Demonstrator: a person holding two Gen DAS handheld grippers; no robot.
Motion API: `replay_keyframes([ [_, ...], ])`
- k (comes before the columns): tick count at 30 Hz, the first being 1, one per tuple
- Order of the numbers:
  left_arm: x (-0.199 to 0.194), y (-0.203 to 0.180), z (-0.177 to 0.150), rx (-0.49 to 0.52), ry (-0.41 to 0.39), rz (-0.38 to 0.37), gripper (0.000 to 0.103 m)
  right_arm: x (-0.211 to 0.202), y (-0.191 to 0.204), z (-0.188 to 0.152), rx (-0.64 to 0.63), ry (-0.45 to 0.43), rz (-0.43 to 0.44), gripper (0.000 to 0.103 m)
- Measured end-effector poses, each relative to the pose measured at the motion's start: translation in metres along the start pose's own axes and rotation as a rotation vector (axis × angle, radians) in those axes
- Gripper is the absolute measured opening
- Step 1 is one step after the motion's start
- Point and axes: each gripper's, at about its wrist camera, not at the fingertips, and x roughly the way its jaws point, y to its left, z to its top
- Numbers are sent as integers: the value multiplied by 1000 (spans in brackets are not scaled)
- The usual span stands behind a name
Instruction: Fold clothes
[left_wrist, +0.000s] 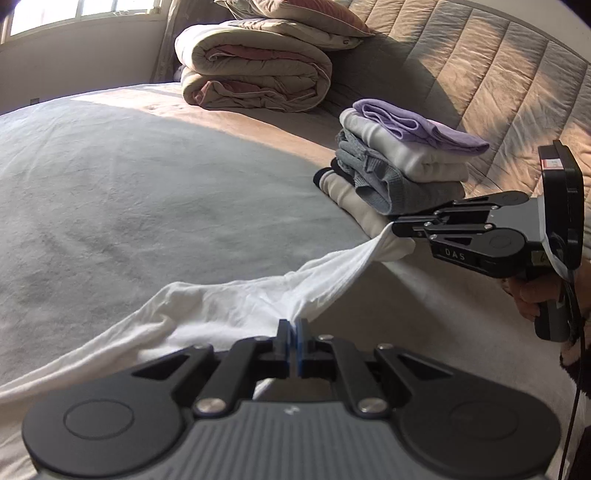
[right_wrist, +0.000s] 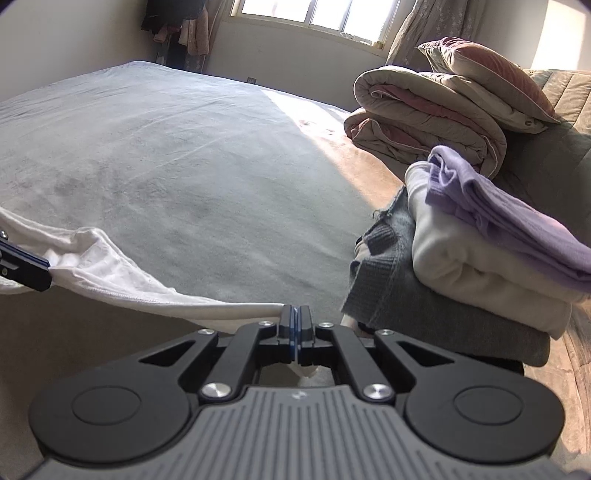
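Note:
A white garment (left_wrist: 236, 306) hangs stretched above the grey bed (left_wrist: 110, 192), held at two spots. My left gripper (left_wrist: 294, 326) is shut on its near edge, cloth bunched between the blue pads. My right gripper (left_wrist: 395, 227) is shut on another corner of it, just in front of the folded pile. In the right wrist view the white garment (right_wrist: 122, 273) runs as a taut hem from my right gripper (right_wrist: 295, 314) to the left gripper (right_wrist: 44, 273) at the frame's left edge. A hand (left_wrist: 532, 295) holds the right gripper's handle.
A pile of folded clothes (left_wrist: 402, 166) with a purple top (right_wrist: 517, 221) uppermost sits to the right, close to the right gripper. Behind it lie a rolled duvet (left_wrist: 255, 74) with pillows and a quilted headboard (left_wrist: 498, 66). The bed (right_wrist: 166, 155) spreads out to the left.

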Motion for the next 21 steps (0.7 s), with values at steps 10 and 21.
replay_keyframes([
  [10,14,-16,-33,105,161,-88,4,-18,6,-66,61,80,66,0],
  [21,29,-26,23,65,123,-65,27,-38,-33,-92,418,98,185,23],
])
